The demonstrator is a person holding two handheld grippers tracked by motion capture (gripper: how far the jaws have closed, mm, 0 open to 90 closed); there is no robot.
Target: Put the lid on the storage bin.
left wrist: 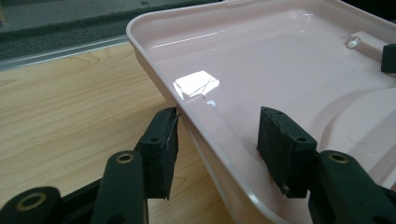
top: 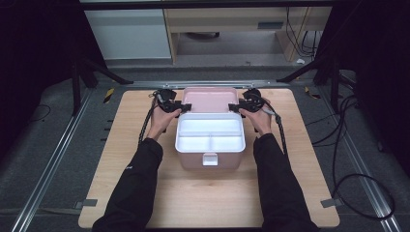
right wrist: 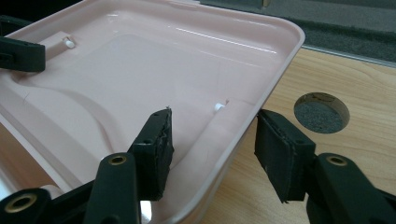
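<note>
Grippers flank the open lid of a pale pink plastic storage box (top: 210, 157) that sits in the middle of a light wooden table (top: 121, 164). The box's glossy pink lid (top: 209, 100) is swung back behind the body, its hollow inner side facing up, and a white divided plastic tray (top: 210, 134) rests in the box's top. The left gripper (top: 186, 107), black and held in the person's left hand (top: 162, 123), is at the lid's left edge; in the left gripper view its jaws are spread, one pad outside the rim on the table side and touching or nearly touching it, the other inside the lid and clear of the wall (left wrist: 205, 126). The right gripper (top: 233, 107), held in the right hand (top: 261, 121), mirrors this at the lid's right edge: its jaws are spread with the rim (right wrist: 252, 112) between them, one pad inside the lid, one outside above the wood, neither pressing it. A round hole (right wrist: 321, 112) in the tabletop lies just beyond the right gripper's outer pad.
</note>
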